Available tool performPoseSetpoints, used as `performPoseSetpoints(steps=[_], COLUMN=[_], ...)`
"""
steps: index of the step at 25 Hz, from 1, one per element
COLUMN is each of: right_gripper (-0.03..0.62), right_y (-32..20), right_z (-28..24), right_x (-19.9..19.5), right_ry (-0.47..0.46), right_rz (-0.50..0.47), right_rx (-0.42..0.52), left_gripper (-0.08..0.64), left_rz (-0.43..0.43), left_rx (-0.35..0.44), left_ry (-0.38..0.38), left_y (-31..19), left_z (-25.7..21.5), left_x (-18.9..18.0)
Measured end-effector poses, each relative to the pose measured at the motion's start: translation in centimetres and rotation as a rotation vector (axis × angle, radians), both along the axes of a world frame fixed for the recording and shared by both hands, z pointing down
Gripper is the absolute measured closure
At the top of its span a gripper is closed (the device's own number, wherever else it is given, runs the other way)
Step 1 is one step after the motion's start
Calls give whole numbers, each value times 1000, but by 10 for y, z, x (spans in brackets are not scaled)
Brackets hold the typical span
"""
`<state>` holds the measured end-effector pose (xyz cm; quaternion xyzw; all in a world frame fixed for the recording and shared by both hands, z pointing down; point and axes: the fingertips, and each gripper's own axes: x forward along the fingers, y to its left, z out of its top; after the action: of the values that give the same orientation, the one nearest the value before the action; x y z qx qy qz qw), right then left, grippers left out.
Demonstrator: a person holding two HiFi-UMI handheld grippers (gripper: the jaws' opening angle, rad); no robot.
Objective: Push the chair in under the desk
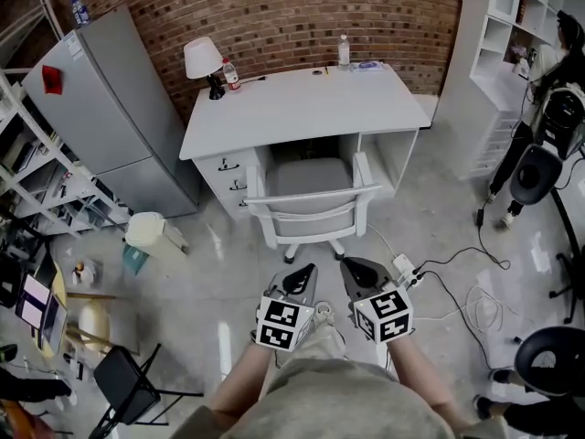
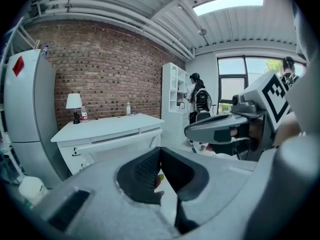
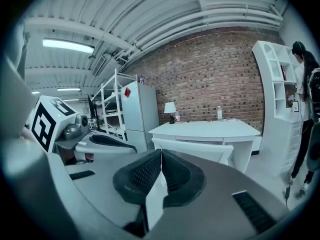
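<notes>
- The head view shows the whole layout from above. The white chair [image 1: 309, 188] has its seat in the knee space of the white counter [image 1: 302, 108], between the drawer unit and the right side panel. Its backrest stands just outside the counter's front edge, and its base rests on the floor.
- In that view the left gripper [image 1: 304, 271] and right gripper [image 1: 350, 265] sit side by side close to the person's body. Both are on the near side of the chair and apart from it.
- Only the head view shows the power strip [image 1: 405, 268] and its cables on the floor beside the right gripper, and the bin [image 1: 151, 231] left of the chair.
- The left gripper view looks along the left gripper [image 2: 160, 153]. Its jaws are clenched together with nothing held. The right gripper [image 2: 192, 130] shows at its side, also pressed closed. Behind are the counter [image 2: 107, 126], the chair's backrest [image 2: 121, 145], a window [image 2: 240, 79] and a person with a backpack [image 2: 197, 96].
- The right gripper view shows the right gripper [image 3: 161, 156] clenched and empty. It alone shows the metal shelving [image 3: 112, 104] beside the fridge [image 3: 140, 111].
- A lamp [image 3: 170, 109] and a bottle [image 3: 219, 113] stand at the back of the counter [image 3: 205, 129].
</notes>
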<state>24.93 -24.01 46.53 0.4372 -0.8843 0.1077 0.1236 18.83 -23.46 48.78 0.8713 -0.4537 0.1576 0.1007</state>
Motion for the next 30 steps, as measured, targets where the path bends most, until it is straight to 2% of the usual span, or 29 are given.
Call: performPoseSetpoints(steps=[10, 23, 30], right_gripper=[584, 584, 584], right_y=[35, 43, 42], right_z=[4, 2, -1], right_x=[2, 18, 15], right_ry=[-19, -38, -28], right_rz=[-4, 20, 15], right_rx=[-24, -32, -27], left_gripper=[549, 549, 549], left_rz=[22, 43, 38], left_rx=[5, 3, 18], left_ry=[25, 62, 41], left_y=[26, 33, 31], left_z=[-1, -3, -6], left_x=[11, 26, 25])
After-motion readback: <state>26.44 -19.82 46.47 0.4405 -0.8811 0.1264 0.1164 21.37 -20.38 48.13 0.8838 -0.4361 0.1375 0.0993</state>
